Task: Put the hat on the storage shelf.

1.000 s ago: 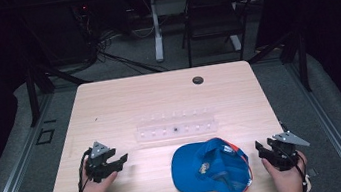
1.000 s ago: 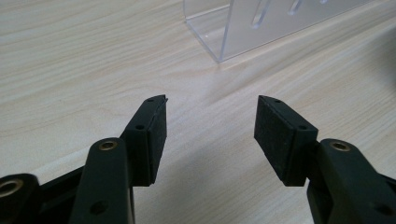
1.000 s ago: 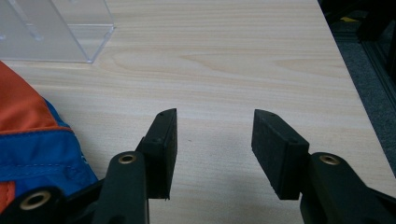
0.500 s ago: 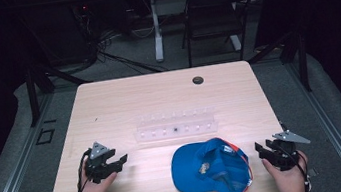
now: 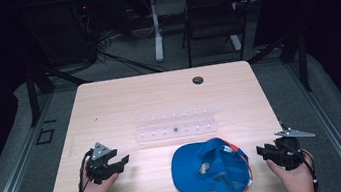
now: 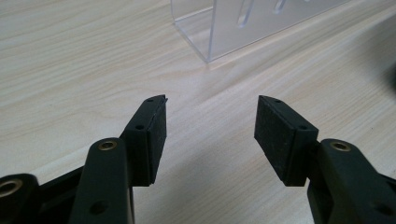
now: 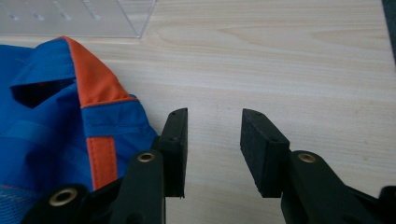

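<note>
The left tongs (image 5: 126,161) rest open and empty at the near left of the worktop (image 5: 124,102). The blue cap (image 5: 209,170) lies near centre, in front of the clear rack (image 5: 175,128). Just right of it, the right tongs (image 5: 262,152) have been closing, with nothing between them.

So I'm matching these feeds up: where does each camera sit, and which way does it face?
High view: above the person's side, looking forward and down on the table; both hands, left gripper, right gripper.
Left gripper view: on that gripper, facing the clear rack; its open fingers.
Right gripper view: on that gripper, beside the blue cap; its fingers, which have just been closing, nothing between them.
Shared: rack, tabletop.
</note>
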`<state>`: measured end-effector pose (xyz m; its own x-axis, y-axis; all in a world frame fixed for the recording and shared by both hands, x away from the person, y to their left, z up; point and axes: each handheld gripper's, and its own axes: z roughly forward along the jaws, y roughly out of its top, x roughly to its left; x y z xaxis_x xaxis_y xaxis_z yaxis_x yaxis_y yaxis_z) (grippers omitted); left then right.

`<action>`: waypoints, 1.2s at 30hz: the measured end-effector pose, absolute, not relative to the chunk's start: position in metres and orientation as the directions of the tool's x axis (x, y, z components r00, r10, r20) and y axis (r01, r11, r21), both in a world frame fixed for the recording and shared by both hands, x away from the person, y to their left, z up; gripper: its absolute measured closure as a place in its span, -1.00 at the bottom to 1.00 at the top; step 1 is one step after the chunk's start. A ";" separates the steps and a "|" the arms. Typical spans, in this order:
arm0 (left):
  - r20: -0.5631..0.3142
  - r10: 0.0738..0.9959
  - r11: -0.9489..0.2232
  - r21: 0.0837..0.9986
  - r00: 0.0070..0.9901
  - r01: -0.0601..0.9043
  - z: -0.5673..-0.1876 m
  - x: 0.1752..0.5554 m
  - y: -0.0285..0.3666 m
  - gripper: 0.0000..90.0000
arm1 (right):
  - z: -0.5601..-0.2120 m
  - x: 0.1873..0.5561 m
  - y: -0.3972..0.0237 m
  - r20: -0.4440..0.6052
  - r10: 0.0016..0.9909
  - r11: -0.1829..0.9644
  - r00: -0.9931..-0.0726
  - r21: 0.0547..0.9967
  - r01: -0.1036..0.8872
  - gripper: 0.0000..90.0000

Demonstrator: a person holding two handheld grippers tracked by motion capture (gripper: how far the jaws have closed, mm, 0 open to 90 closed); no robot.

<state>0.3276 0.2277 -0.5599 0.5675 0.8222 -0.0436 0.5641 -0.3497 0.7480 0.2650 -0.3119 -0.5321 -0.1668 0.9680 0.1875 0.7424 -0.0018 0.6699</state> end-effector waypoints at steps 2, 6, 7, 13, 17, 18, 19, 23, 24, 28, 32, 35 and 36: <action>-0.043 0.822 -0.351 0.747 0.567 0.564 -0.561 0.328 0.226 -0.02 | -0.530 0.266 -0.312 0.217 0.961 -0.017 -0.170 0.661 0.750 0.35; -0.036 0.819 -0.361 0.743 0.572 0.563 -0.561 0.327 0.224 -0.02 | -0.525 0.268 -0.313 0.233 0.958 -0.014 -0.169 0.621 0.783 0.35; -0.036 0.819 -0.361 0.743 0.572 0.563 -0.561 0.327 0.224 -0.02 | -0.525 0.268 -0.313 0.233 0.958 -0.014 -0.169 0.621 0.783 0.35; -0.028 0.815 -0.369 0.745 0.579 0.556 -0.561 0.327 0.223 -0.02 | -0.510 0.266 -0.316 0.298 0.938 -0.023 -0.176 0.561 0.827 0.37; -0.032 0.811 -0.372 0.742 0.584 0.558 -0.562 0.327 0.221 -0.02 | -0.503 0.264 -0.316 0.295 0.937 0.001 -0.188 0.535 0.845 0.37; -0.029 0.810 -0.376 0.741 0.585 0.557 -0.562 0.327 0.221 -0.02 | -0.502 0.263 -0.315 0.302 0.933 0.002 -0.194 0.537 0.844 0.36; -0.032 0.809 -0.375 0.740 0.587 0.558 -0.562 0.327 0.220 -0.02 | -0.501 0.262 -0.315 0.306 0.933 -0.005 -0.190 0.539 0.842 0.31; -0.025 0.809 -0.378 0.743 0.588 0.552 -0.562 0.326 0.219 -0.02 | -0.499 0.261 -0.313 0.348 0.915 -0.004 -0.204 0.514 0.857 0.30; -0.022 0.807 -0.380 0.745 0.590 0.548 -0.562 0.326 0.219 -0.02 | -0.499 0.261 -0.311 0.362 0.908 0.004 -0.212 0.498 0.867 0.33; -0.027 0.810 -0.376 0.743 0.586 0.554 -0.562 0.327 0.219 -0.02 | -0.499 0.262 -0.308 0.375 0.898 0.028 -0.229 0.471 0.882 0.35; -0.028 0.809 -0.377 0.741 0.586 0.556 -0.562 0.327 0.219 -0.02 | -0.503 0.261 -0.303 0.392 0.887 0.038 -0.243 0.463 0.886 0.35; -0.028 0.809 -0.378 0.741 0.588 0.555 -0.562 0.327 0.219 -0.02 | -0.506 0.261 -0.300 0.395 0.884 0.048 -0.250 0.456 0.889 0.35; -0.027 0.809 -0.377 0.742 0.587 0.554 -0.562 0.326 0.219 -0.02 | -0.509 0.262 -0.298 0.399 0.879 0.059 -0.260 0.451 0.890 0.35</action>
